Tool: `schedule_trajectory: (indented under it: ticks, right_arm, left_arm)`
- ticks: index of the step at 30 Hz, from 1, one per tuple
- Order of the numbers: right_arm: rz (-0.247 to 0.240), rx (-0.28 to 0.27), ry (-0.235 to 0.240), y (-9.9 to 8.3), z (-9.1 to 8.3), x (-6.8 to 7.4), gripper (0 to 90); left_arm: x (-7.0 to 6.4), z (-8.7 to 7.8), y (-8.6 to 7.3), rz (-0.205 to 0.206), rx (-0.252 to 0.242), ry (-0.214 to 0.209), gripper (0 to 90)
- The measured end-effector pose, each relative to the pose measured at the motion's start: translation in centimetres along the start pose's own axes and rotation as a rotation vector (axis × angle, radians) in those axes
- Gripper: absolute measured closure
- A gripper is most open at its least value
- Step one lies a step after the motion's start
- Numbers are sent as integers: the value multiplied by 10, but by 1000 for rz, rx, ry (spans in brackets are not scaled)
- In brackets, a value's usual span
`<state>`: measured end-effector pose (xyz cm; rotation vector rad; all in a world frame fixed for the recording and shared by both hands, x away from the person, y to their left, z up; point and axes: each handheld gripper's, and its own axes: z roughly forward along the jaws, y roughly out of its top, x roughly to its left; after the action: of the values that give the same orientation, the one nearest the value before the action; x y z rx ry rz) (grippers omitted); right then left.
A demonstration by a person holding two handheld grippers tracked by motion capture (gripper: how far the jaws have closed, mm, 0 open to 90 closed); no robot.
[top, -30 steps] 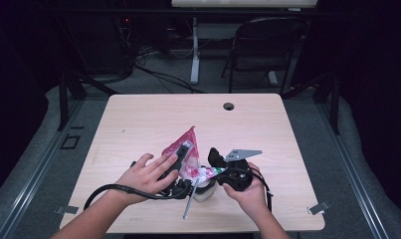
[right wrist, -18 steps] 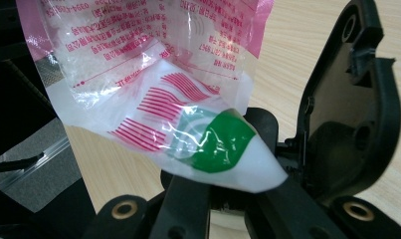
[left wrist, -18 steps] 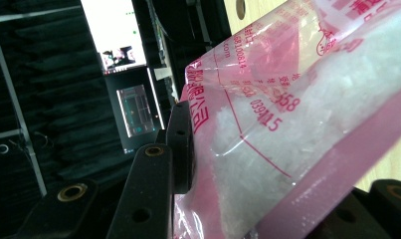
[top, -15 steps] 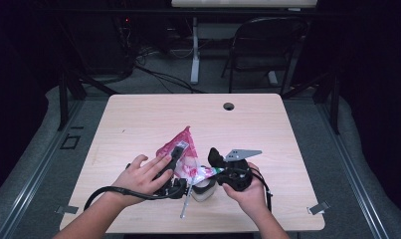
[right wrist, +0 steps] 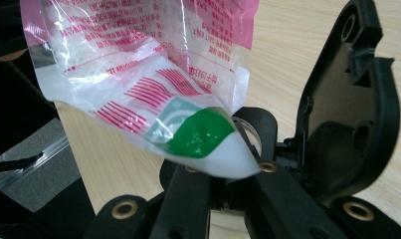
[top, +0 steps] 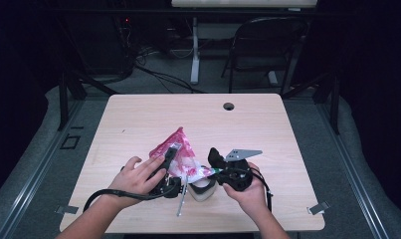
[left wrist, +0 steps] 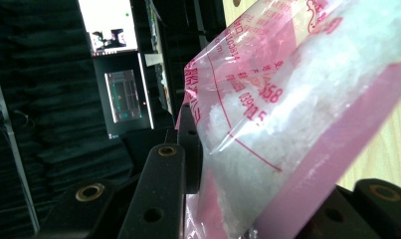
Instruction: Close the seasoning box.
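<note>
- Pink-printed plastic bag (top: 180, 154) of white granules is held between the two tongs, above the near middle of the light wooden table (top: 138, 119), seen from the high view.
- Left tongs (top: 169, 155) are clamped on the bag's upper left side; in the left gripper view the bag (left wrist: 297, 114) sits squeezed between the black jaws, its red lettering and white contents pressed close to the lens.
- Right tongs (top: 214, 167) grip the bag's lower corner; the right gripper view shows that corner, white with a green patch and red stripes (right wrist: 198, 134), pinched between the jaws, which are together on it.
- Person's left hand (top: 136, 177) lies over the left tongs, with a black cable looping off toward the near table edge.
- Person's right hand (top: 245, 189) holds the right tongs from below, the grey three-cornered plate (top: 242, 153) pointing away to the right.
- White cup-like container (top: 202, 189) stands on the table just under the bag, between the two hands; what it holds cannot be made out.
- Thin metal utensil (top: 182, 196) lies on the table just beside the container, slanting toward the near edge.
- Round hole (top: 228, 106) marks the table's far side, well apart from the work.
</note>
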<state>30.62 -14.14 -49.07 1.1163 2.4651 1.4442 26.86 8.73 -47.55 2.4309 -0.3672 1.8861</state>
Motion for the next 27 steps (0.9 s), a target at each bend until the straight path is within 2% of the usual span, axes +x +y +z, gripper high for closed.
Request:
schedule_trajectory:
  ticks: [1, 3, 6, 14, 16, 19, 25, 27]
  right_arm:
    - [0, 1, -1, 0, 0, 0, 900]
    - [-1, 1, -1, 0, 1, 1, 900]
    - [-7, 5, 0, 0, 1, 1, 900]
    - [-7, 6, -4, 0, 0, 0, 900]
    - [-6, 8, -4, -1, 0, 0, 900]
    - [-2, 4, -4, -1, 1, 0, 900]
    - [-7, 5, -4, -1, 0, 0, 899]
    - [-7, 5, -4, -1, -1, 1, 899]
  left_arm:
    - [0, 0, -1, -4, -3, 13, 777]
    - [-1, 0, -3, -25, 6, -8, 782]
    - [-2, 0, -6, -38, 7, -3, 787]
    - [-7, 1, -13, -123, 12, -39, 795]
    - [-8, 1, -14, -140, 27, -61, 795]
    - [-11, 2, -16, -154, 17, -52, 797]
    - [-12, 3, -19, -205, 16, -66, 797]
    - [-13, 3, -20, -210, 16, -68, 797]
